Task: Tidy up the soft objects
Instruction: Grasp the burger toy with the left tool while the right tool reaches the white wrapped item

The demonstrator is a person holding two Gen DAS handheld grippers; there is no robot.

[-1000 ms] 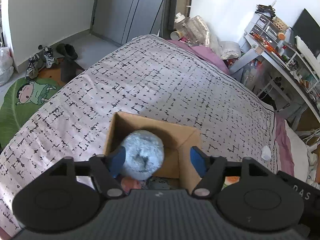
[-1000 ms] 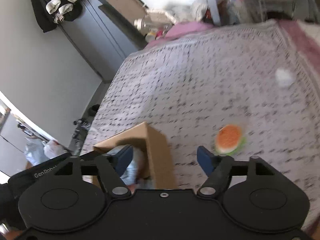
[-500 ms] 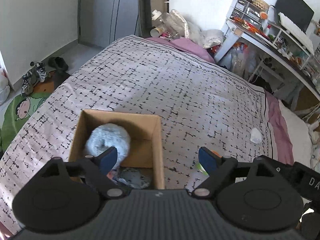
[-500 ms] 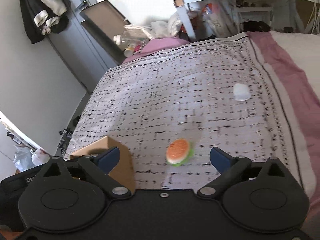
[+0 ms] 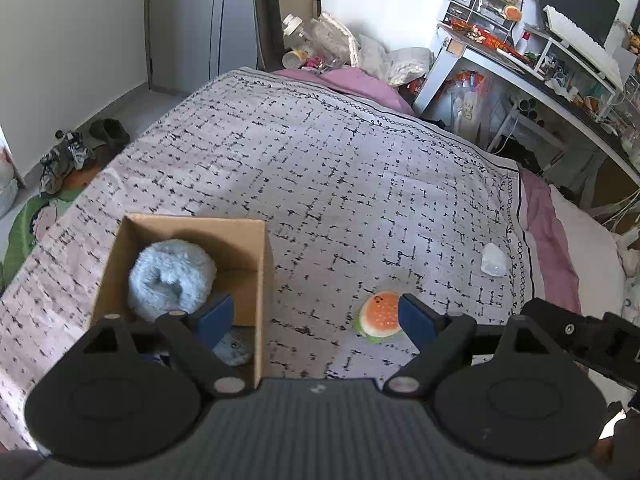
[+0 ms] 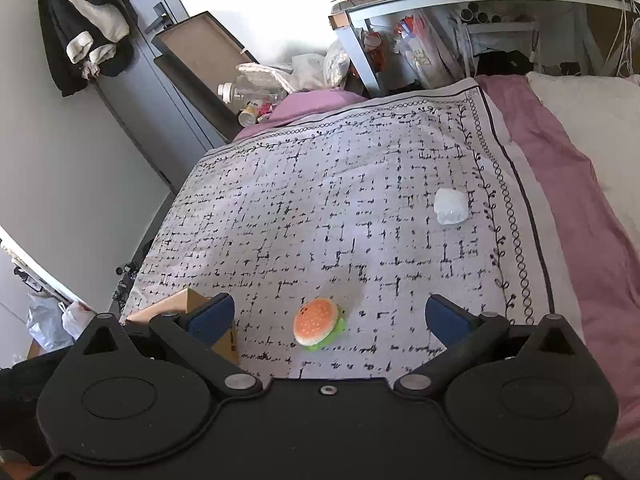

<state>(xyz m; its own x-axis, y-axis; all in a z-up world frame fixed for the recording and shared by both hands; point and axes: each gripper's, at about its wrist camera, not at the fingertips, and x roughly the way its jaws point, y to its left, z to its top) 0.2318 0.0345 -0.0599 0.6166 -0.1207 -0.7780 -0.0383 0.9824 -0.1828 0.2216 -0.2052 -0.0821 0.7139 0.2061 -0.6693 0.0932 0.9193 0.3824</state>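
Observation:
A cardboard box [image 5: 262, 280] stands on the patterned bedspread with a fluffy pale-blue plush [image 5: 172, 280] resting inside it. My left gripper [image 5: 314, 316] hovers open over the box's right wall, touching nothing. A small burger plush [image 5: 380, 314] lies on the bed by its right fingertip. In the right wrist view the burger plush [image 6: 318, 327] sits on the bedspread below my right gripper [image 6: 328, 314]. Its jaws are opening wide, and the pads stay clear of the burger. A small white soft lump [image 6: 451, 206] lies further off, near the spread's border. The box corner [image 6: 188, 304] shows at lower left.
A second greyish plush [image 5: 236, 350] lies low in the box. Pink bedding [image 6: 560, 184] borders the spread on the right. A cluttered desk [image 5: 532, 60] stands beyond the bed, bottles and bags [image 5: 320, 40] pile at its far end, and shoes [image 5: 68, 156] sit on the floor at left.
The blue plush left my left gripper and now rests in the box. Both grippers opened wider and moved right, so the burger plush came between the right fingers in view.

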